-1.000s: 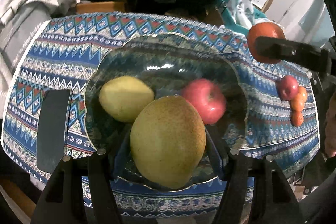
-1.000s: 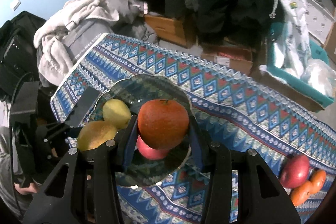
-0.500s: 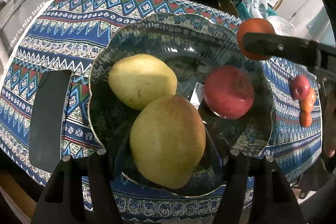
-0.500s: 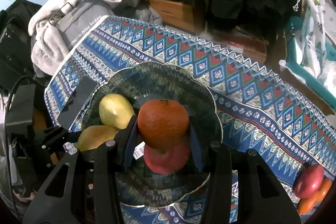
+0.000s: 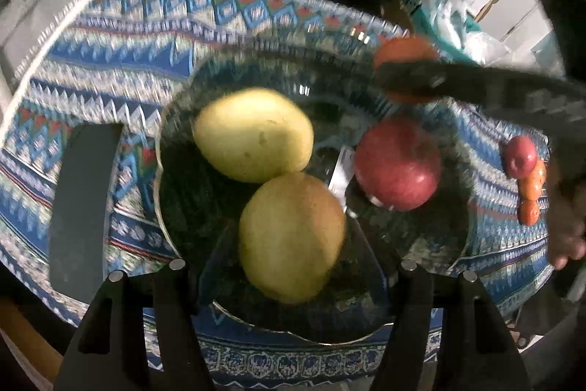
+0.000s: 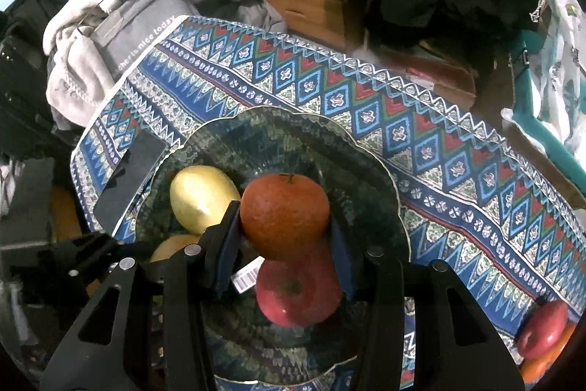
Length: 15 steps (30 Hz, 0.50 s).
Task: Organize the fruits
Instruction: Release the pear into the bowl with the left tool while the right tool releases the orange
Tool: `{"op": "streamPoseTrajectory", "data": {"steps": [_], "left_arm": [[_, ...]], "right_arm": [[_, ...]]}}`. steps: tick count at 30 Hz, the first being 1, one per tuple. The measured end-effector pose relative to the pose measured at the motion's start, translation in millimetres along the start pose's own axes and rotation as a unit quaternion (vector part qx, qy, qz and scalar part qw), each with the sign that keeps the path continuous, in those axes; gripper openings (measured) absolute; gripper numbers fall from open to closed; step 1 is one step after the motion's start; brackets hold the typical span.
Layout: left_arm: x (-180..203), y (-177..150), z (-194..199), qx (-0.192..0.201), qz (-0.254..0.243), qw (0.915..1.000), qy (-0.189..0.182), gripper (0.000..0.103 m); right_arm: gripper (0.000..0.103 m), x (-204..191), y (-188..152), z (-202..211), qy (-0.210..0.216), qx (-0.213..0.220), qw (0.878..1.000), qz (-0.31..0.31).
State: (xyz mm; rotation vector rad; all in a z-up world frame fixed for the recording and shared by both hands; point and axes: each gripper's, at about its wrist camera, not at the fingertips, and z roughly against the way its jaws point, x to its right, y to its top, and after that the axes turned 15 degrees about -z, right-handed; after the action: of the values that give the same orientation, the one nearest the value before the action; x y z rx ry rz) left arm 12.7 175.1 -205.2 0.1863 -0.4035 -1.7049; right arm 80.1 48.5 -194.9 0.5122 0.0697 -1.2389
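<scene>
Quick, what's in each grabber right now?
Left gripper: closed on the big yellow-green pear, over the dark glass plate.
Right gripper: closed on the round orange.

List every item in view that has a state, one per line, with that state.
right gripper: shut on the orange, above the bowl
left gripper: around the brownish pear; pad contact unclear
yellow pear: lying in the bowl
red apple: lying in the bowl
glass bowl: upright on the tablecloth
</scene>
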Motion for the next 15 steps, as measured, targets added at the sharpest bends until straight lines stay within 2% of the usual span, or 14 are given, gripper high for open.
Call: {"op": "streamPoseTrajectory", "data": {"steps": [4, 15], "left_arm": [[1.2, 9.1, 16.5, 0.031, -0.014, 0.9993, 0.017, 0.067], [-24.8, 18.2, 5.2, 0.034, 0.027, 0.9987, 0.028, 0.067]], "right_arm": [[0.045, -2.1, 2.2, -8.1, -0.002, -0.006, 1.0, 0.0], [0.045, -2.0, 4.9, -33.0, -0.01, -0.024, 1.0, -0.003]]}}
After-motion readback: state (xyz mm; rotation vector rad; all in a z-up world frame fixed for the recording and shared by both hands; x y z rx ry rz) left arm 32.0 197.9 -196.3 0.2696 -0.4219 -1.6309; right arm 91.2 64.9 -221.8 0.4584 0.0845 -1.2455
